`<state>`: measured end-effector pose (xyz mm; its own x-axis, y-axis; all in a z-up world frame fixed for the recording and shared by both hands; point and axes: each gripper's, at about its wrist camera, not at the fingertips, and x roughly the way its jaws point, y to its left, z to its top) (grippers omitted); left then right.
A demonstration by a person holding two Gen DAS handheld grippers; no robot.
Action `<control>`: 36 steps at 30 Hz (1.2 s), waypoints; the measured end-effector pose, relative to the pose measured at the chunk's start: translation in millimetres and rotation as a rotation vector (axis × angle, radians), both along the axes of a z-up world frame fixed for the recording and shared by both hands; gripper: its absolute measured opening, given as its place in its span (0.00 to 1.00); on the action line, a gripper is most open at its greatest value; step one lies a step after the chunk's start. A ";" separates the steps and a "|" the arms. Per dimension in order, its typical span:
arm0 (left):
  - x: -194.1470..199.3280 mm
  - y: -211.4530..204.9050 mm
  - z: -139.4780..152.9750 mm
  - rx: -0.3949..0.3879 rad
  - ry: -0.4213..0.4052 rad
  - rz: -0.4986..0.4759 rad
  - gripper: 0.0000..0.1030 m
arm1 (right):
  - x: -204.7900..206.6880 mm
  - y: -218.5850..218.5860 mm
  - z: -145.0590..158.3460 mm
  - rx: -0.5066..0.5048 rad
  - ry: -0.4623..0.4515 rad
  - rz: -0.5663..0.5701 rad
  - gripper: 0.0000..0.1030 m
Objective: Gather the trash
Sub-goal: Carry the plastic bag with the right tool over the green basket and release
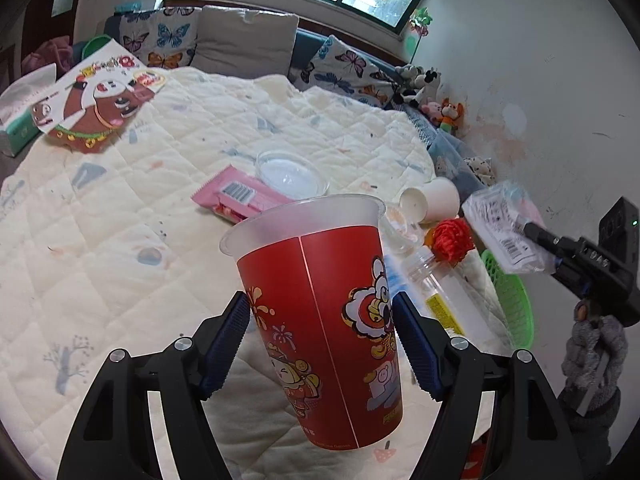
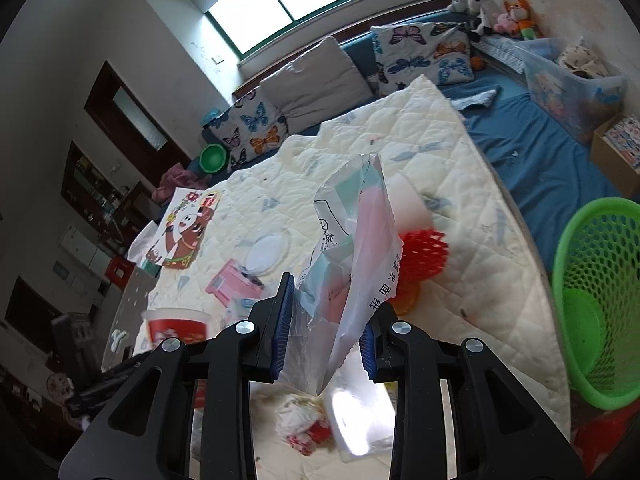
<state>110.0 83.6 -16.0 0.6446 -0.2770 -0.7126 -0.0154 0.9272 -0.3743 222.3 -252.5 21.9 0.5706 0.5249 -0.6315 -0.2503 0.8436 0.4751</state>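
Cup (image 1: 320,304) base cut off; wrapper (image 2: 352,264) blurred

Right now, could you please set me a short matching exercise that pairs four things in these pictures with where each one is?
Things:
1. red printed cup
2. crinkled plastic wrapper
3. green mesh basket
4. pink snack packet

Places:
A. standing beside the quilt, at its edge
B. lying flat on the quilt next to a clear round lid
C. clamped in the left tongs
D. clamped in the right tongs

Pairs: 1-C, 2-D, 3-A, 4-B
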 end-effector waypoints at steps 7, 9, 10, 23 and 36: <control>3.8 -22.8 26.8 -0.002 -0.057 -0.071 0.68 | -9.9 -40.6 -13.9 -0.057 0.011 -0.104 0.29; 9.6 -36.0 29.7 -0.007 -0.061 -0.101 0.68 | -12.5 -53.8 -16.8 -0.077 0.012 -0.133 0.29; 12.6 -42.2 30.8 -0.010 -0.061 -0.114 0.68 | -13.9 -62.4 -18.5 -0.094 0.012 -0.154 0.29; 58.2 -139.7 43.0 0.004 -0.066 -0.295 0.68 | -13.8 -166.9 -67.5 -0.235 0.106 -0.372 0.32; 93.9 -241.1 48.6 0.073 -0.065 -0.446 0.68 | -14.2 -211.5 -96.3 -0.259 0.143 -0.443 0.54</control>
